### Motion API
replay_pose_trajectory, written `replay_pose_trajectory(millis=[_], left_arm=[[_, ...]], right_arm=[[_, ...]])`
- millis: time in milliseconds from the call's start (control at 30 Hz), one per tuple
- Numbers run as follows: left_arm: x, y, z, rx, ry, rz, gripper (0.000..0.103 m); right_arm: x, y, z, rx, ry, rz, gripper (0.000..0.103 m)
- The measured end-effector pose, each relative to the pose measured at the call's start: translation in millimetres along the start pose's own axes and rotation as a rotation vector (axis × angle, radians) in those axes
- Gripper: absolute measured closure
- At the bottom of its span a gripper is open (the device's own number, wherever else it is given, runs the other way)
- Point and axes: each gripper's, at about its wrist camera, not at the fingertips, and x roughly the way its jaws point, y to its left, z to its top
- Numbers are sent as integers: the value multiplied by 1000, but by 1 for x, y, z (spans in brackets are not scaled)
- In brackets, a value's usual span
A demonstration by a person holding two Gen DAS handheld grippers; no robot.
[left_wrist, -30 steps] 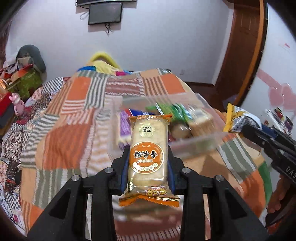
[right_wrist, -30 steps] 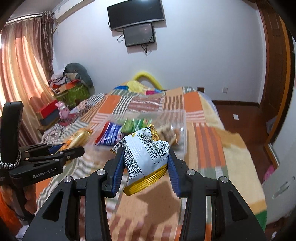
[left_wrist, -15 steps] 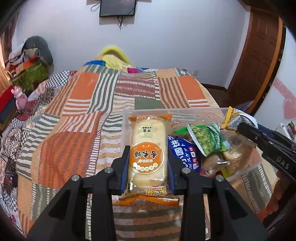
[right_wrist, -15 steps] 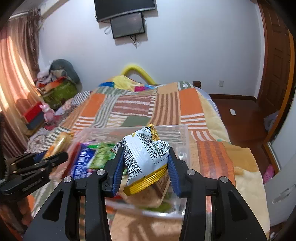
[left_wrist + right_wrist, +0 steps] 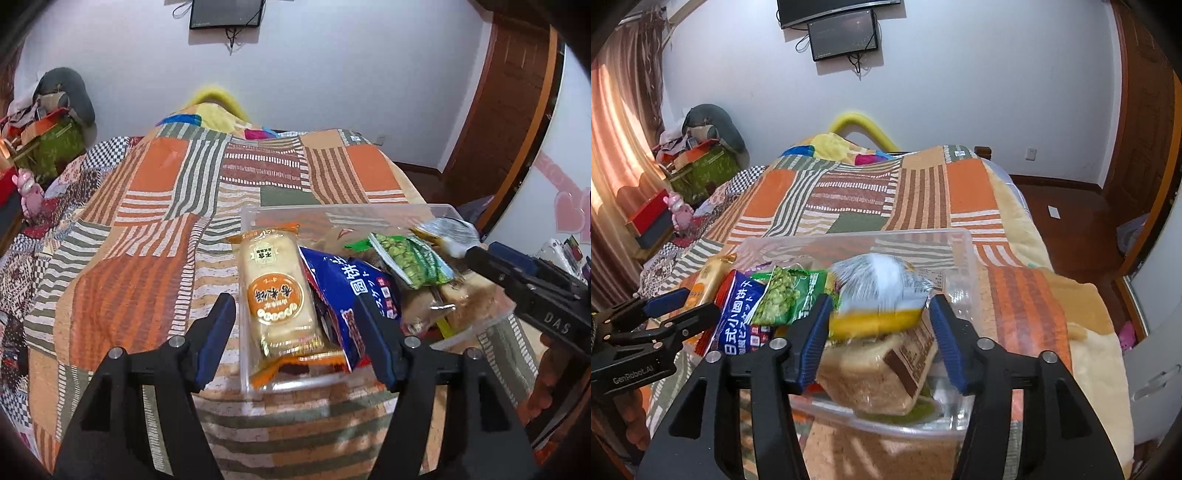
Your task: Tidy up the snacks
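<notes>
Snacks fill clear bin on quilt. Left gripper gapes; rice cracker pack lies free. Right gripper gapes; blurred silver-yellow bag, contact unclear.

A patchwork-covered bed carries a clear snack bin at 4 o'clock.
</notes>
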Motion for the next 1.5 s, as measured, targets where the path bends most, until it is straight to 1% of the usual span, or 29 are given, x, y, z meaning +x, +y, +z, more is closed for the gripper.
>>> replay_pose_trajectory(millis=[100, 167, 233, 433, 633, 733, 800, 833, 867, 967, 1033, 1133, 1200, 1233, 1300, 1500], left_arm=[[-19, -3, -2, 10, -32, 7, 37], [-40, -6, -2, 18, -79, 16, 37], [-60, -9, 0, 13, -120, 8, 37], [-140, -28, 3, 37, -280, -19, 37], [-213, -49, -4, 74, -431, -16, 36], [-240, -55, -11, 89, -485, -6, 29], [-253, -59, -17, 103, -514, 5, 23], [-258, -60, -19, 107, -523, 6, 19], [-262, -61, -21, 112, -534, 8, 16], [-272, -64, -28, 121, -556, 12, 9], [-275, -66, -32, 123, -562, 13, 5], [-278, -66, -38, 126, -565, 14, 2], [-279, -64, -40, 125, -565, 15, 1], [-279, -63, -41, 123, -566, 16, 1], [-281, -64, -44, 120, -564, 9, 1], [-283, -63, -47, 116, -568, 4, 1]], right_arm=[[-14, -2, 0, 3, -22, 8, 48], [-28, -3, 2, 0, -46, 13, 48], [-43, -1, 4, -6, -78, 17, 48], [-105, 6, 10, -18, -203, 45, 48], [-169, 26, 8, -66, -338, 70, 48], [-193, 32, 4, -78, -383, 94, 43], [-202, 37, 1, -89, -409, 90, 41], [-208, 39, 0, -95, -420, 89, 39], [-208, 40, -1, -96, -424, 90, 35], [-214, 44, -8, -93, -445, 84, 24], [-215, 47, -13, -88, -453, 80, 20], [-212, 50, -16, -86, -458, 65, 14], [-214, 53, -20, -87, -467, 53, 8], [-214, 54, -20, -84, -478, 41, 1], [-222, 54, -28, -83, -496, 26, 0], [-224, 57, -31, -92, -489, 20, 0]])
